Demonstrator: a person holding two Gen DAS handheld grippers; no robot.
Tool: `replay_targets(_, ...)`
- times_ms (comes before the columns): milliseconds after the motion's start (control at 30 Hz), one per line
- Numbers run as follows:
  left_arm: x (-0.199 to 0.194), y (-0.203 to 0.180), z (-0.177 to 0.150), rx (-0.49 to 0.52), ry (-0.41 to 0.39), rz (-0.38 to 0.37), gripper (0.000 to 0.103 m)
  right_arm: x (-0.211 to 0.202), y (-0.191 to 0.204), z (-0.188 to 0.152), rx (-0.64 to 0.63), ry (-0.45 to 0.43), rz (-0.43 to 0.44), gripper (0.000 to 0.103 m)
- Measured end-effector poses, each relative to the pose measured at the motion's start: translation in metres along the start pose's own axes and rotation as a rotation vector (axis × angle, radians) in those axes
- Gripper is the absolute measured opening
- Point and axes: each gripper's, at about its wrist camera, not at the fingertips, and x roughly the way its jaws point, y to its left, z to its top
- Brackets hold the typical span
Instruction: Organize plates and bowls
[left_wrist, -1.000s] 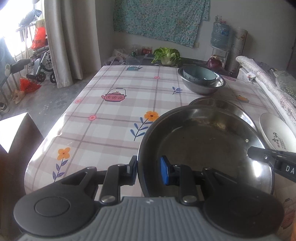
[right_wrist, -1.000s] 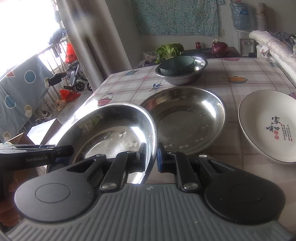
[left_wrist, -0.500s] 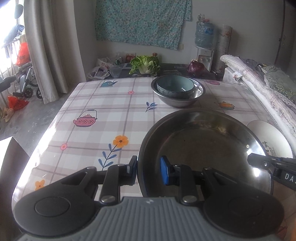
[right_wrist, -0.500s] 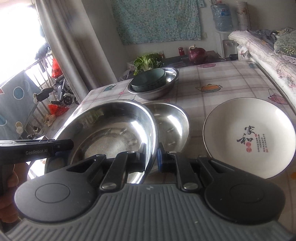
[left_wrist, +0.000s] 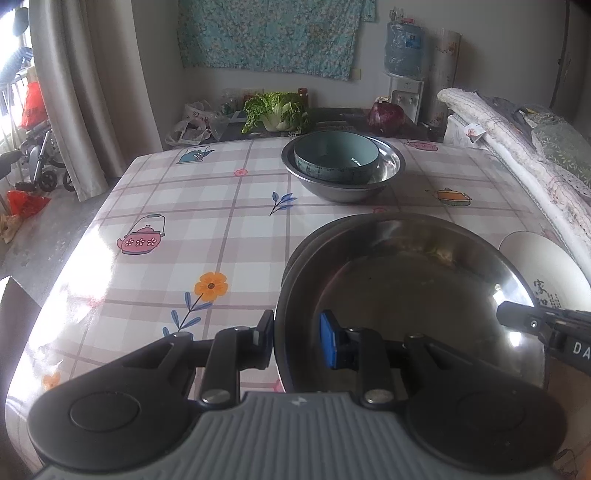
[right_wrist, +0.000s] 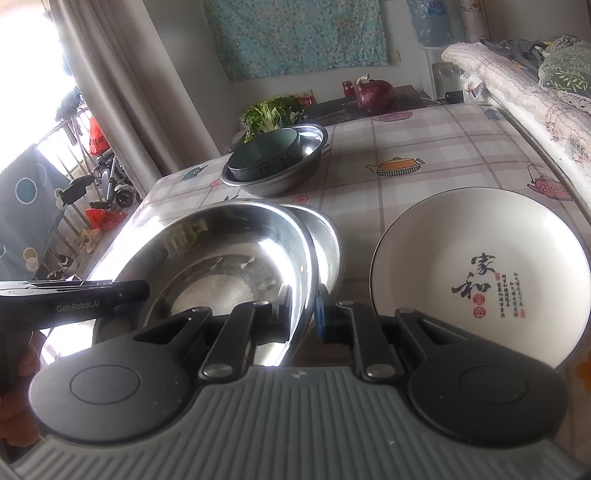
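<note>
A wide steel plate (left_wrist: 406, 295) (right_wrist: 221, 266) hangs just above the table, held by its rim from both sides. My left gripper (left_wrist: 295, 339) is shut on its left rim. My right gripper (right_wrist: 302, 314) is shut on the opposite rim, and its tip shows in the left wrist view (left_wrist: 532, 325). Under the held plate lies a second steel plate (right_wrist: 328, 243) (left_wrist: 295, 254), mostly covered, with only its edge showing. A white plate with black characters (right_wrist: 480, 280) (left_wrist: 535, 266) lies to the right. A teal bowl (left_wrist: 336, 155) (right_wrist: 262, 155) sits inside a steel bowl (left_wrist: 388, 170) at the back.
The table (left_wrist: 184, 206) has a checked cloth with teapot and flower prints. Folded bedding (right_wrist: 517, 88) runs along its right edge. Greens (left_wrist: 275, 109) and a purple cabbage (left_wrist: 386, 114) lie on a dark surface behind. A hand (right_wrist: 14, 369) holds the left gripper.
Both grippers have carried the steel plate to the right over the second steel plate, which is now almost wholly covered. The white plate and the nested bowls stayed put.
</note>
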Motion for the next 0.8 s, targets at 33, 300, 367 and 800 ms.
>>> replay_targets(33,0.002,-0.001,0.001,0.001,0.004,0.000,0.026,0.003,-0.001,0.001,0.001,0.004,-0.001,0.013)
replay_targets(300,0.019,0.001,0.001,-0.005,0.040,-0.002,0.026,0.021,-0.006,0.002,0.006,0.035,-0.003,0.013)
replay_targets(367,0.021,0.001,0.000,-0.006,0.047,-0.004,0.026,0.024,-0.006,0.003,0.006,0.037,-0.003,0.013)
replay_targets(800,0.023,0.002,-0.001,-0.006,0.044,-0.026,0.026,0.029,-0.003,0.004,-0.021,0.038,-0.039,0.014)
